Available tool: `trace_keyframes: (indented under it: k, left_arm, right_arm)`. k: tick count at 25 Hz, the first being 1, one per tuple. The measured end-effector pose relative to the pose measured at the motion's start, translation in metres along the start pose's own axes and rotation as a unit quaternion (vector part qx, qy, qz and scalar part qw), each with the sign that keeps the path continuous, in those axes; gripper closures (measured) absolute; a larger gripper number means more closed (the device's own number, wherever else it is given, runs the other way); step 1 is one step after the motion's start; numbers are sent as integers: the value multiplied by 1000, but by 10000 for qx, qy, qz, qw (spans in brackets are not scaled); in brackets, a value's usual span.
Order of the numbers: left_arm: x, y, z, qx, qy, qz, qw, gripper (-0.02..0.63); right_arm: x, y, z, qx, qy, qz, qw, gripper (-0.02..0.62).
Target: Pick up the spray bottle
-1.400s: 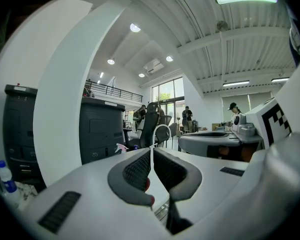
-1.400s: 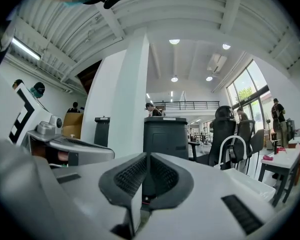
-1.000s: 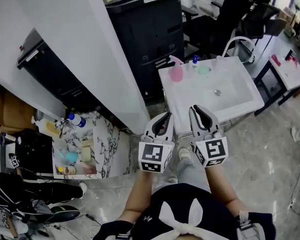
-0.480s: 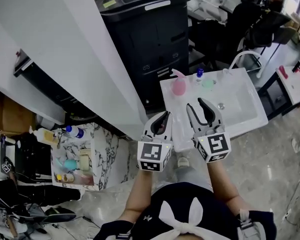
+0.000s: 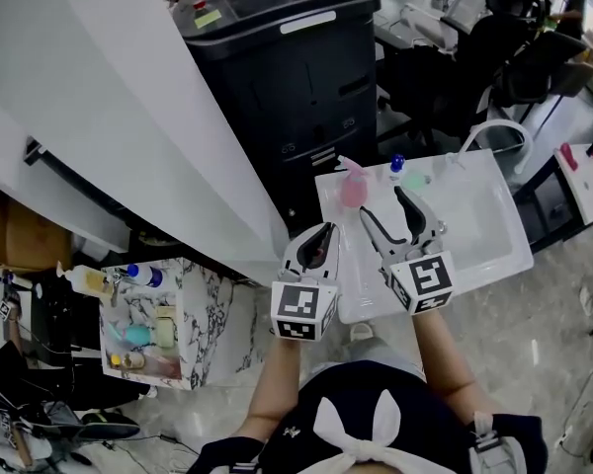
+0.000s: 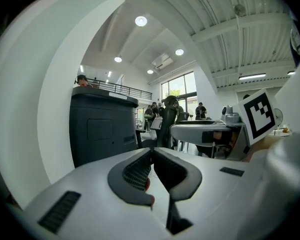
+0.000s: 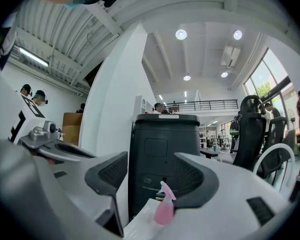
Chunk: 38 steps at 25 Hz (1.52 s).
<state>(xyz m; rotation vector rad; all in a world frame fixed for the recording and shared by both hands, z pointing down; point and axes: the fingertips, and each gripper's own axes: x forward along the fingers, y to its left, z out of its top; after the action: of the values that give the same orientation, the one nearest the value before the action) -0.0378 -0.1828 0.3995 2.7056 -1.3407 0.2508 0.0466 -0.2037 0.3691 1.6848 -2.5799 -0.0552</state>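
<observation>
The black cabinet (image 5: 287, 77) and the white washbasin (image 5: 474, 230) beside it now lie closer under the head view than a second ago, so the person has walked both grippers up to the basin's near edge. In that same second the right gripper (image 5: 382, 203) has been opening its tongs from shut to wide, and nothing sits between them yet. That reads as readiness for the grab: the approach is nearly done, the grasp not begun. The right gripper is held about level over the basin's left part. It points at the pink spray bottle (image 5: 352, 186), which stands upright on the basin's far left corner, just in front of the cabinet, with a blue-capped bottle (image 5: 396, 165) near it to the right. In the right gripper view the spray bottle (image 7: 164, 211) shows low between the spread jaws, some way ahead. The left gripper (image 5: 325, 230) hangs alongside at the basin's left edge, tipped slightly down, its tongs pressed together and empty
</observation>
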Motion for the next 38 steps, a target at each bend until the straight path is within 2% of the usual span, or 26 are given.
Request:
trace_keyframes:
  k: [13, 21, 38]
  left_arm:
    - [26, 21, -1, -106, -74, 468, 9988, 568]
    - [42, 26, -20, -230, 78, 651, 9976, 568]
    - [62, 23, -45, -398, 339, 700, 9962, 568]
  right_arm:
    - [50, -30, -34, -53, 297, 455, 9985, 324]
    - [72, -43, -56, -14, 451, 648, 9969, 324]
    - [114, -58, -103, 40, 949, 932, 9911, 324]
